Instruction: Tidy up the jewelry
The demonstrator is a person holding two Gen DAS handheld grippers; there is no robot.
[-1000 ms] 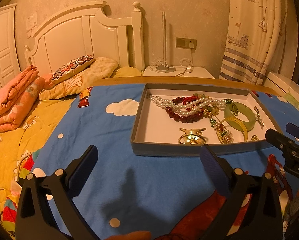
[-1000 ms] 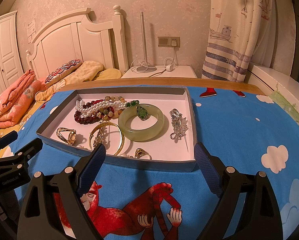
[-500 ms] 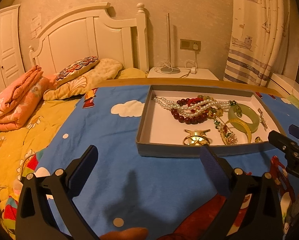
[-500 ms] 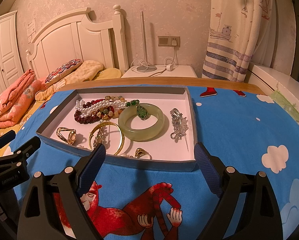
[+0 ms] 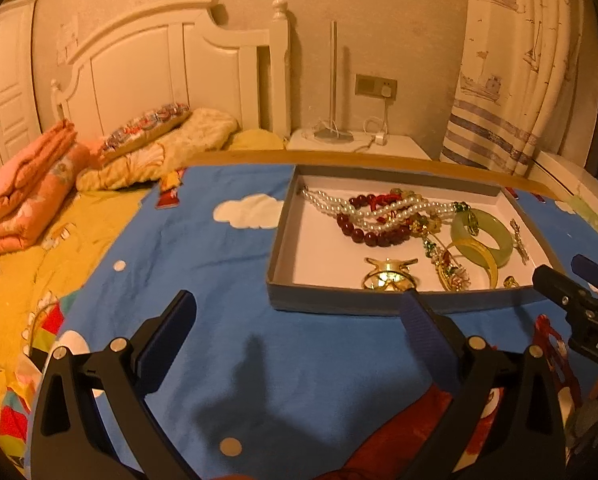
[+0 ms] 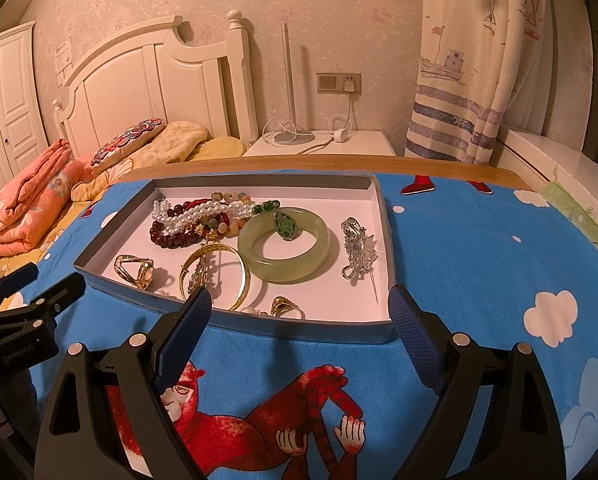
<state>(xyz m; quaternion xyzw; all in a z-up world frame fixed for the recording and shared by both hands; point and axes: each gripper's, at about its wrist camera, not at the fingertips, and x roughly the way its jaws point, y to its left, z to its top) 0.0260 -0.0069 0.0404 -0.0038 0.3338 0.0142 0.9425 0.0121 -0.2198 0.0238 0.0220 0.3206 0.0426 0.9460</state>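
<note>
Both claws hang over the blue cartoon bedspread (image 6: 479,248) with nothing in them: the right gripper (image 6: 299,312) stands spread wide just short of the near wall of the grey tray (image 6: 235,322), and the left gripper (image 5: 299,316) is likewise spread, off the tray's near left corner. All the jewelry lies inside that tray. A pearl strand (image 6: 191,212) is tangled with dark red beads (image 6: 171,238) at the far left, a jade bangle (image 6: 283,245) sits in the middle with a green pendant (image 6: 285,222) resting on its rim, and a gold bangle (image 6: 215,276) lies in front. A gold ring (image 6: 134,270) is to the left, a small ring (image 6: 285,306) is close against the near wall, and a silver brooch (image 6: 357,248) lies alone to the right. Whether this is a heap awaiting sorting or pieces already gathered in, I can't say from here. If a piece is to be lifted, I'd judge the brooch or the jade bangle the cleanest picks, being free of the others; come down over the wall rather than through it, and close on a rim, not a bead. The tangle would drag its neighbours along, and the small ring leaves the fingers little room. Beyond the tray stand a nightstand (image 6: 327,146), a curtain (image 6: 479,80), the headboard (image 6: 147,88) and folded pink bedding (image 6: 27,200), all well clear.
</note>
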